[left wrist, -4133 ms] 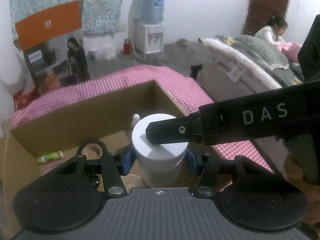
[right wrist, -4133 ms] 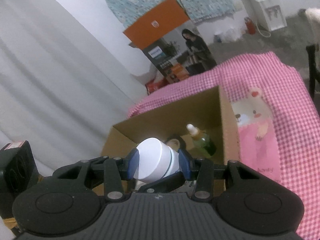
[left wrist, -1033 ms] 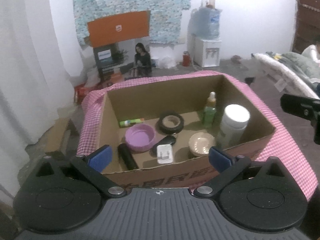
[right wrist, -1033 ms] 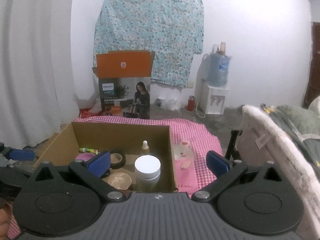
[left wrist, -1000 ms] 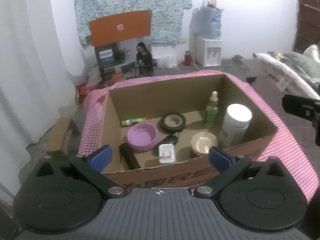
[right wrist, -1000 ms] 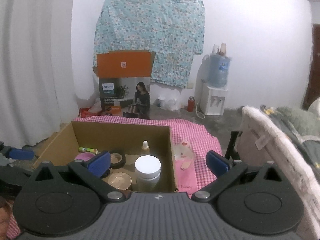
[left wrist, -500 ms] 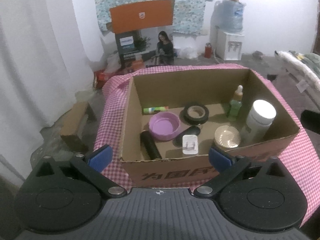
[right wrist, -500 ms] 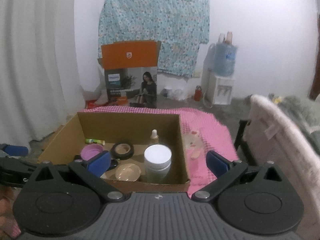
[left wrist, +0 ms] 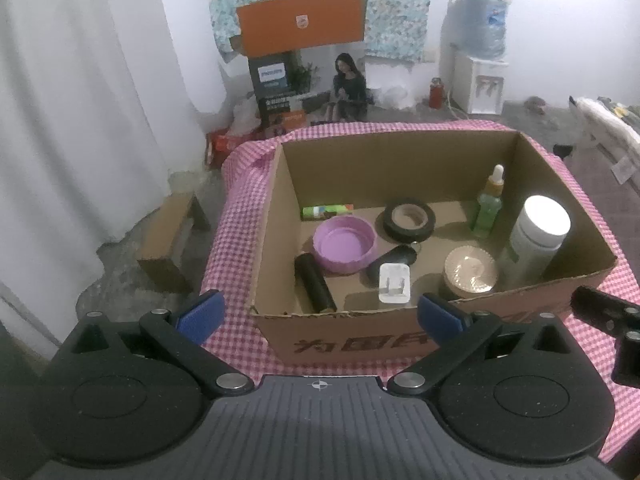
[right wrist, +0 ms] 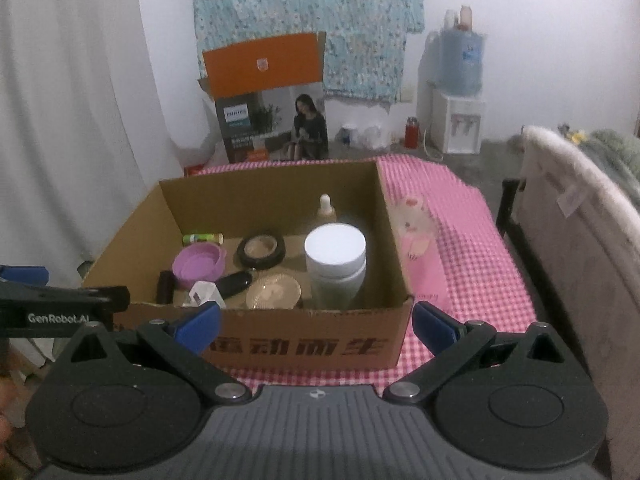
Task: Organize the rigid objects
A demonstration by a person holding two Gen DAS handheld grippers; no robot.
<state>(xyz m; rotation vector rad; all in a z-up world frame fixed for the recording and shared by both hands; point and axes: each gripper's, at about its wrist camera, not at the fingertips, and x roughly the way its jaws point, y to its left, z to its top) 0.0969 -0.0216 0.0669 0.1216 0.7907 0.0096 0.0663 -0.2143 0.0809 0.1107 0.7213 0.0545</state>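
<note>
A cardboard box [left wrist: 360, 344] [right wrist: 304, 344] sits on a pink checked cloth. Inside stand a white-lidded jar [left wrist: 540, 236] [right wrist: 335, 264] and a green dropper bottle [left wrist: 489, 208] [right wrist: 326, 206]. Also in it lie a purple lid [left wrist: 345, 243] [right wrist: 199, 261], a black tape roll [left wrist: 409, 220] [right wrist: 261, 250], a white charger [left wrist: 395, 282], a black cylinder [left wrist: 315, 288], a gold lid [left wrist: 471, 271] [right wrist: 273, 291] and a green tube [left wrist: 327, 211] [right wrist: 202, 237]. My left gripper [left wrist: 320, 314] and right gripper [right wrist: 314, 326] both hang open and empty in front of the box.
The pink checked cloth [right wrist: 472, 248] carries a bear print [right wrist: 412, 220] right of the box. A padded bed edge [right wrist: 576, 216] lies at the right. A printed appliance box [left wrist: 304, 80], a water dispenser [left wrist: 478, 76] and white curtains [left wrist: 80, 120] stand behind. A small cardboard stool [left wrist: 168, 240] sits on the floor at left.
About four seconds ago both grippers held the white-lidded jar over the box. The jar now stands inside, and both grippers have opened and drawn back to the box's near side.
</note>
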